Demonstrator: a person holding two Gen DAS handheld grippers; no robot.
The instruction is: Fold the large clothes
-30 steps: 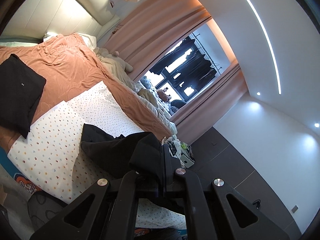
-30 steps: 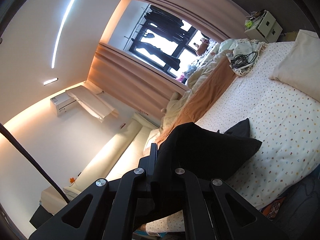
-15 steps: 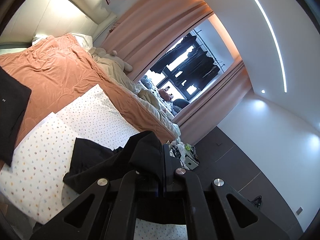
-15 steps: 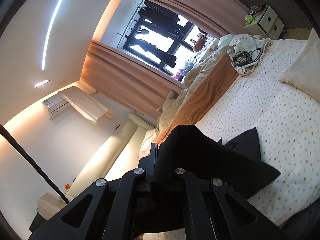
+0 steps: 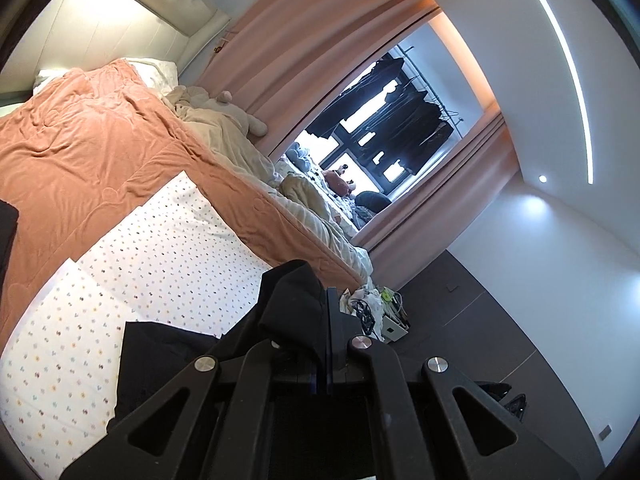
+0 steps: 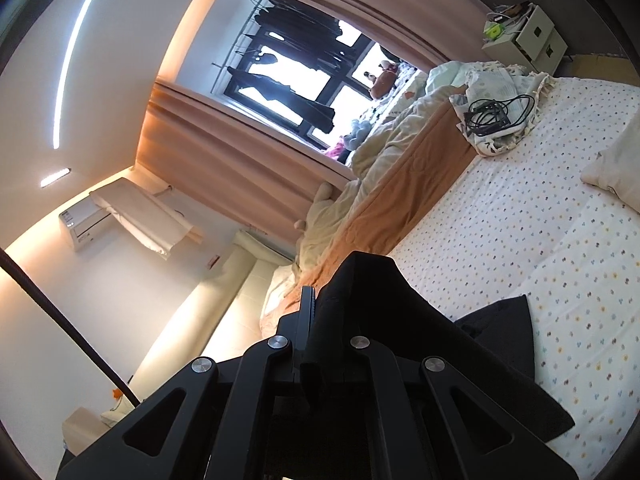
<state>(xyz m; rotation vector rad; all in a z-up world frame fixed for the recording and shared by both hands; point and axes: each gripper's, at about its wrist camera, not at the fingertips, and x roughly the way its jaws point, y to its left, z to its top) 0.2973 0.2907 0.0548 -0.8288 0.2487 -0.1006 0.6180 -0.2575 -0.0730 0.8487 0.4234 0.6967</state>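
The left gripper (image 5: 326, 304) is clamped on a bunched edge of the large black fabric garment (image 5: 160, 360), which trails down onto the white dotted bed sheet (image 5: 168, 248). The right gripper (image 6: 310, 304) pinches another edge of it, lifted above the bed.

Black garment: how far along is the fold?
Done: both claws are shut on the black garment, left claw and right claw. In hand: it is lifted, its lower part trailing on the dotted sheet. Left: no finished fold shows yet.
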